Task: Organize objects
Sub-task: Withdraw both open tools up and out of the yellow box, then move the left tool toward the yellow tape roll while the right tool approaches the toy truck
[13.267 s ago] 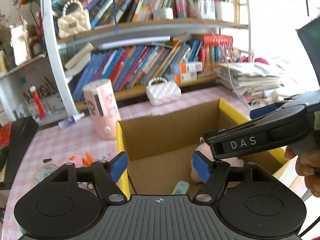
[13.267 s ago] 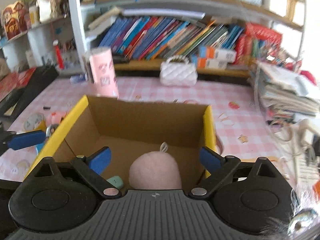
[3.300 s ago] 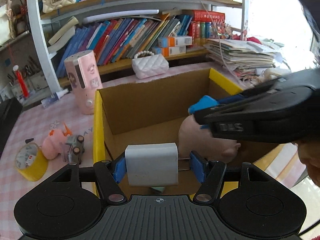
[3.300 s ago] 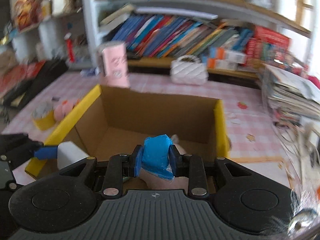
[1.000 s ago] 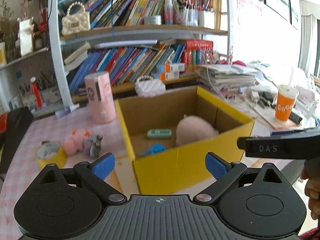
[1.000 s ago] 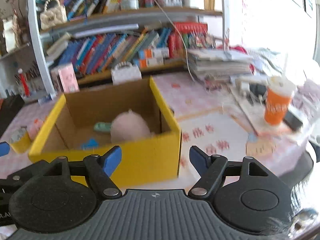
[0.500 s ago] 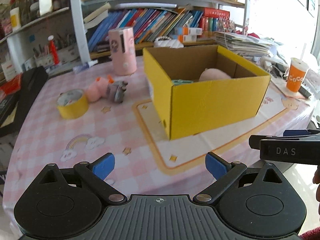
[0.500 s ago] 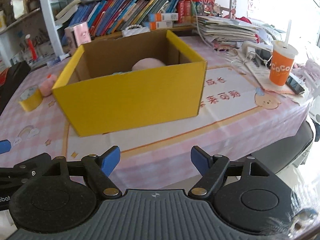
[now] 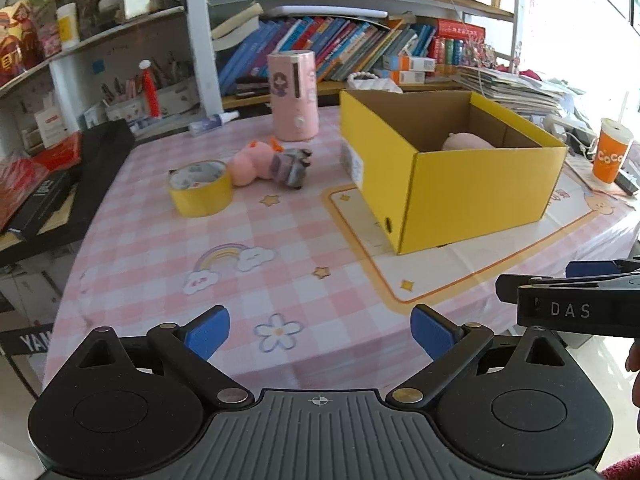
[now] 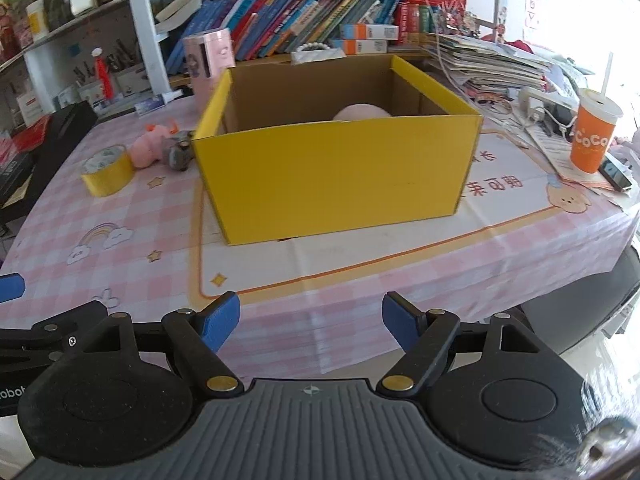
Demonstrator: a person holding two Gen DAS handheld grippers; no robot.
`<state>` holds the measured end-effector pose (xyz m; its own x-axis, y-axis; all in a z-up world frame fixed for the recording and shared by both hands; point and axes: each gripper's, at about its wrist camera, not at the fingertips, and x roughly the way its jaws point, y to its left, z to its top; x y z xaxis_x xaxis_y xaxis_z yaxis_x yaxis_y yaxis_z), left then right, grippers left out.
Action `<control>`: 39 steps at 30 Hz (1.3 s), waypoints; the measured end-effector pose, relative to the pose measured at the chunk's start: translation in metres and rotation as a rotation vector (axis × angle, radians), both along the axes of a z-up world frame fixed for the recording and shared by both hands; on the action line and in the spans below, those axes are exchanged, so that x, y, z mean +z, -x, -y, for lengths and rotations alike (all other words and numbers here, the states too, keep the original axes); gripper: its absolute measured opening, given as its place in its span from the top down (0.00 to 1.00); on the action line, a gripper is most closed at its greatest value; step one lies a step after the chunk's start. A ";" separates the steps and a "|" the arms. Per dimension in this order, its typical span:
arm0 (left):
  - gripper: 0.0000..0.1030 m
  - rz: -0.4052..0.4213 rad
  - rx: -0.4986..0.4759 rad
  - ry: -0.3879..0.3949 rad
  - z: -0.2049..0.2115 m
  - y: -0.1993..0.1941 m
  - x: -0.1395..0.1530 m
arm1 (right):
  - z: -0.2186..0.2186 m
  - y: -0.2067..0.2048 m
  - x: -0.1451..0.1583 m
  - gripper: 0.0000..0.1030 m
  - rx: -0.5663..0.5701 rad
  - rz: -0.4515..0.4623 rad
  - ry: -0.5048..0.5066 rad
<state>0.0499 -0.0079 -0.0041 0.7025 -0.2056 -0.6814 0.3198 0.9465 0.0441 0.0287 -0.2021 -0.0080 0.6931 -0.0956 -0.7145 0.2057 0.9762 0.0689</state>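
A yellow cardboard box point(image 9: 476, 196) point(image 10: 336, 176) stands on the pink checked table, with a pink plush point(image 9: 466, 143) point(image 10: 362, 112) showing inside. To its left lie a yellow tape roll point(image 9: 200, 187) point(image 10: 107, 175), a pink plush toy point(image 9: 250, 163) point(image 10: 148, 148) and a small grey toy car point(image 9: 291, 166) point(image 10: 179, 154). My left gripper point(image 9: 320, 330) is open and empty over the table's near edge. My right gripper point(image 10: 311, 318) is open and empty, in front of the box; it also shows at the right of the left wrist view point(image 9: 568, 298).
A pink cylinder point(image 9: 294, 96) point(image 10: 208, 62) stands behind the toys. An orange cup point(image 9: 611, 154) point(image 10: 594, 136) sits at the right, near papers and cables. Bookshelves point(image 9: 360, 40) run behind. Black cases point(image 9: 60, 188) lie at the left edge.
Both grippers have pulled back from the box toward the table's near edge. Earlier they held a white charger and a blue item over the box; both are open and empty now.
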 end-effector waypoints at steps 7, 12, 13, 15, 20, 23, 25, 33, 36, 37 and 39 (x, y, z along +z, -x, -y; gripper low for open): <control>0.04 0.014 0.054 0.005 -0.030 0.005 0.003 | -0.027 -0.004 0.001 0.25 0.058 0.005 0.002; 0.04 0.027 0.094 0.008 -0.048 0.007 0.005 | -0.048 -0.008 0.004 0.25 0.103 0.016 0.008; 0.04 0.030 0.103 0.009 -0.052 0.007 0.006 | -0.052 -0.008 0.004 0.25 0.109 0.018 0.008; 0.04 0.035 0.117 0.010 -0.059 0.008 0.007 | -0.059 -0.010 0.005 0.25 0.125 0.024 0.009; 0.04 0.054 0.142 0.012 -0.075 0.010 0.010 | -0.077 -0.012 0.009 0.25 0.164 0.039 0.014; 0.04 0.064 0.153 0.012 -0.083 0.012 0.012 | -0.087 -0.015 0.010 0.25 0.184 0.046 0.015; 0.04 0.067 0.159 0.012 -0.087 0.012 0.012 | -0.092 -0.015 0.011 0.25 0.193 0.049 0.015; 0.04 0.081 0.194 0.026 -0.102 0.014 0.015 | -0.112 -0.017 0.015 0.25 0.244 0.061 0.023; 0.04 0.081 0.203 0.030 -0.104 0.012 0.015 | -0.116 -0.020 0.016 0.25 0.266 0.064 0.029; 0.04 0.079 0.205 0.032 -0.104 0.011 0.014 | -0.117 -0.020 0.016 0.25 0.272 0.064 0.030; 0.04 0.073 0.209 0.031 -0.105 0.008 0.013 | -0.120 -0.023 0.015 0.26 0.286 0.062 0.032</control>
<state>0.0416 0.0973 0.0086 0.7790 -0.0707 -0.6231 0.1136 0.9931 0.0293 0.0519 -0.0825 0.0072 0.7372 0.0885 -0.6698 -0.0822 0.9958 0.0410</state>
